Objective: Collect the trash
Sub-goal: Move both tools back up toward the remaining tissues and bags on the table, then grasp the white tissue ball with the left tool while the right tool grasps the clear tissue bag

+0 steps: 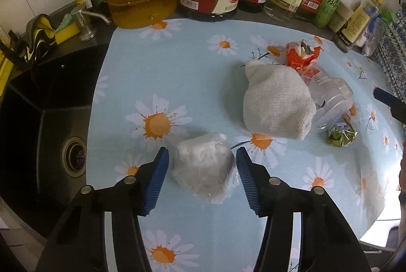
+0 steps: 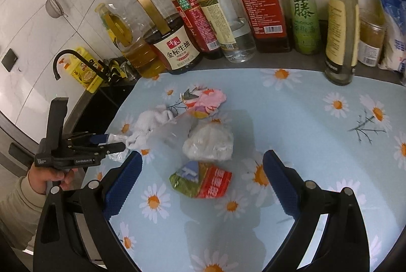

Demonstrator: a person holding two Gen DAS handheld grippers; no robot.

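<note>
Leftmost, the sink [image 1: 50,120] sits dark beside the daisy cloth [image 1: 177,64] that covers the counter. Just right of it, the left gripper [image 1: 202,152] points steeply down with a bagged wad [image 1: 203,170] squarely between its blue pads [image 1: 159,178]. The jaws are partly drawn in around the wad but not yet gripping. A sliver of daisy cloth shows on the left side, and the right pad is at most brushing loose film. The wad is roughly round, so its axis matters little, and the jaws look well centred to pinch it.

Further right lies a white towel [image 1: 276,104], with an orange wrapper [image 1: 302,56] behind it and clear packaging [image 1: 332,99] touching its right edge. A green wrapper [image 2: 200,183] lies near the packaging, on the side facing the right gripper.

At the right, the right gripper [image 2: 203,156] has its jaws spread wide and empty. The green wrapper rests flat inside their gap. Its long axis runs across from pad to pad, so closing would squeeze it end to end. The right hand is clearly the nearer one for this piece and the left for the wad. Bottles [image 2: 302,18] line the back, well apart from both.
</note>
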